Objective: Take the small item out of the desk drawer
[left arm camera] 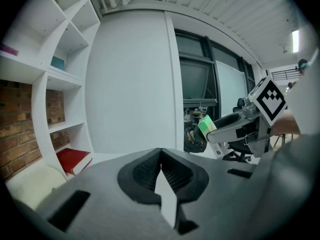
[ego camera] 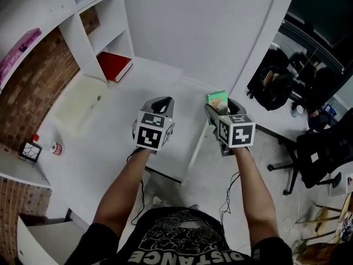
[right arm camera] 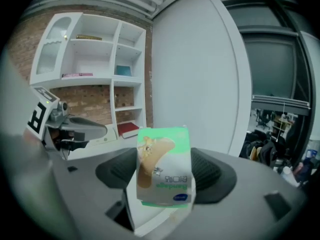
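Cardboard is what we're dealing with: the small box (right arm camera: 164, 166) is a green-and-white carton with a sticking plaster printed on the front, so our guess is it weighs next to nothing and is mostly air inside. It sits upright between the jaws of the right gripper (ego camera: 219, 108). The pads press on its two narrow sides, the printed face is toward that gripper's camera, and the top half sticks up past the fingertips. It's up in the air near the right edge of the white desk (ego camera: 110, 148), touching nothing but the pads. We can't make out the drawer itself from any view, so no comment on that.

Handling-wise, we'd say it's light and fairly stiff along the edges but crushable across the big faces. The finish looks a bit glossy, so it could slide if the squeeze is lazy, yet too much squeeze probably dents the walls. Gripping across the narrow sides, low to mid-height like this, seems the sane spot to us, since the folded edges take the load there. It's not fragile in the break-it sense, just easy to dent.

The left gripper (left arm camera: 161, 171) has its jaws pressed together with nothing in them, and it hovers beside the right one over the desk.
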Demonstrator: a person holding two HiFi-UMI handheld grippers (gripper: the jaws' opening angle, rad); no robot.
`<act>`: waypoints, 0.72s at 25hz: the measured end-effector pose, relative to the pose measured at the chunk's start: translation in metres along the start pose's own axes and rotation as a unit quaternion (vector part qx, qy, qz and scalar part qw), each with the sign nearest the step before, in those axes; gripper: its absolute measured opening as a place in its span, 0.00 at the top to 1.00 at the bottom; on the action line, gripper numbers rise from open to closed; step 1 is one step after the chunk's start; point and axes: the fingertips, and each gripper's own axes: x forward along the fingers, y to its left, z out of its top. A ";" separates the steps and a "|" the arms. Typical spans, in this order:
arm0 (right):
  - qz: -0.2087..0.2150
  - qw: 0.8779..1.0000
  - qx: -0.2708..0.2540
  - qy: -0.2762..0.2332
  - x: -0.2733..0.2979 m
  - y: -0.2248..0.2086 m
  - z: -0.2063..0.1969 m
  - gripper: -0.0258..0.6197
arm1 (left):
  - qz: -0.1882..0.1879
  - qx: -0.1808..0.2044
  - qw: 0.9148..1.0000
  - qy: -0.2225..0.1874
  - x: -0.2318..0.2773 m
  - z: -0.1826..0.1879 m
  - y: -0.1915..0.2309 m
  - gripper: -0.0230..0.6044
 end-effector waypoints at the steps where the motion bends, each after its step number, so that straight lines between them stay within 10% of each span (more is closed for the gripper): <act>1: 0.000 1.000 -0.001 -0.008 -0.004 -0.003 0.003 0.44 | 0.003 0.001 1.000 -0.002 0.000 0.002 -0.003 0.95; 18: -0.013 0.996 -0.009 -0.087 -0.051 -0.018 0.020 0.44 | 0.023 0.018 0.999 -0.014 -0.018 0.010 -0.031 0.95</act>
